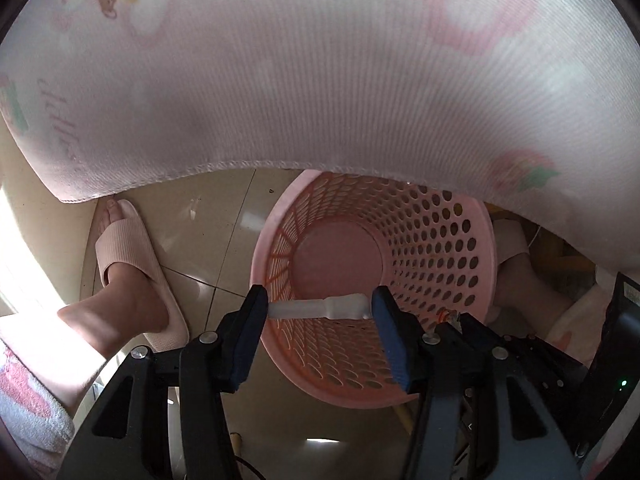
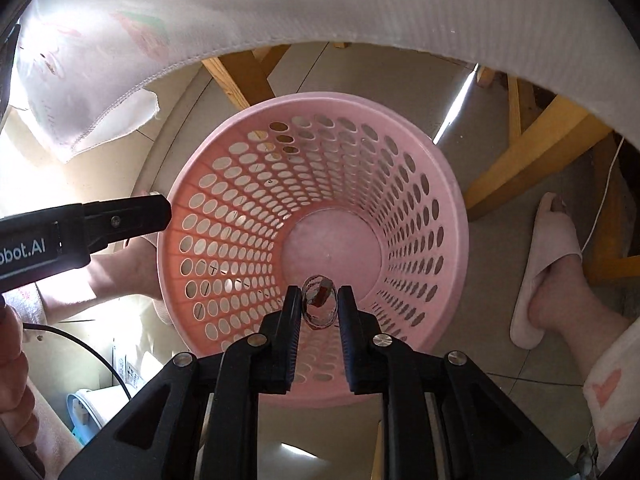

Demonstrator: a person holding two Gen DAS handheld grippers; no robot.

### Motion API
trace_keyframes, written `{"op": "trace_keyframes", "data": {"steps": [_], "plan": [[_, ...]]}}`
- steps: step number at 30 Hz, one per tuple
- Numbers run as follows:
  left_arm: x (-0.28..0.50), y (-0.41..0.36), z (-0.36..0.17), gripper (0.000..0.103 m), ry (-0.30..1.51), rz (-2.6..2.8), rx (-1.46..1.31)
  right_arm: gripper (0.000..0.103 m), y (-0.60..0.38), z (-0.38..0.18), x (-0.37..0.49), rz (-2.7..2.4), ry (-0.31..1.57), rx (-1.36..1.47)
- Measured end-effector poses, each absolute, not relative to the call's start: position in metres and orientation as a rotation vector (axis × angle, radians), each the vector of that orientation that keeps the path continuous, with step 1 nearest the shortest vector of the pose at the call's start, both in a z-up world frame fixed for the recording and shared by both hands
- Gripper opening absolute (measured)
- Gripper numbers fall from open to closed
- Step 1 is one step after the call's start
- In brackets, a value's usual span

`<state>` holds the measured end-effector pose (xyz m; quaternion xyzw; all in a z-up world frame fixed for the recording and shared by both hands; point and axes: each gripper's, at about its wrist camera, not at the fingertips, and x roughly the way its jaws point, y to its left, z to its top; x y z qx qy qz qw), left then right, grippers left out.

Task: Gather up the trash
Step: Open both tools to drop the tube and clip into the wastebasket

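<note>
Straight above the pink basket (image 2: 448, 216) now: left claw (image 1: 320, 308) clamped endwise on a white tube (image 1: 320, 307) lying crosswise; right claw (image 2: 320, 304) nipping a clear wrapper (image 2: 319, 301). Empty basket directly below both.

1. Floor (image 2: 372, 80): pale glossy tiles, dark grout lines, sunlit patches.
2. Cloth (image 1: 320, 80): pink-printed, hanging overhead at the table edge.
3. Wooden frame (image 2: 532, 152): yellow timber braces beneath.

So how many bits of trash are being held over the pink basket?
2. A white tube-like piece spans the left gripper, and a small clear wrapper sits between the right gripper's fingers, both above the pink basket. The basket looks empty.
</note>
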<state>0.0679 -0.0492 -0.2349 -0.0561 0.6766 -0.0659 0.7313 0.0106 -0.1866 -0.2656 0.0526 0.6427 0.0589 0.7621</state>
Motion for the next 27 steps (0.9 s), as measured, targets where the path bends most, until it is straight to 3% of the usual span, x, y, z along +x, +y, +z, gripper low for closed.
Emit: {"op": "trace_keyframes", "data": {"steps": [3,5,8,10,19,27], "plan": [[0.068,-0.049,-0.232,0.063,1.485,-0.137,-0.118,0.027,-0.188,-0.268,0.011,0.119,1.407,0.119],[0.069,-0.048,-0.229,0.064,1.479,-0.127,-0.112,0.045,-0.19,-0.267,0.01,0.111,1.403,0.127],[0.07,-0.045,-0.224,0.071,1.459,-0.106,-0.095,0.057,-0.192,-0.26,0.009,0.089,1.373,0.115],[0.07,-0.043,-0.217,0.08,1.445,-0.078,-0.075,0.058,-0.191,-0.255,0.008,0.079,1.362,0.088],[0.072,-0.03,-0.171,0.084,1.343,-0.036,-0.041,0.058,-0.19,-0.202,0.007,0.058,1.194,0.014],[0.065,-0.036,-0.133,0.094,1.236,-0.123,0.029,0.066,-0.195,-0.143,0.003,0.046,1.015,-0.012]]}}
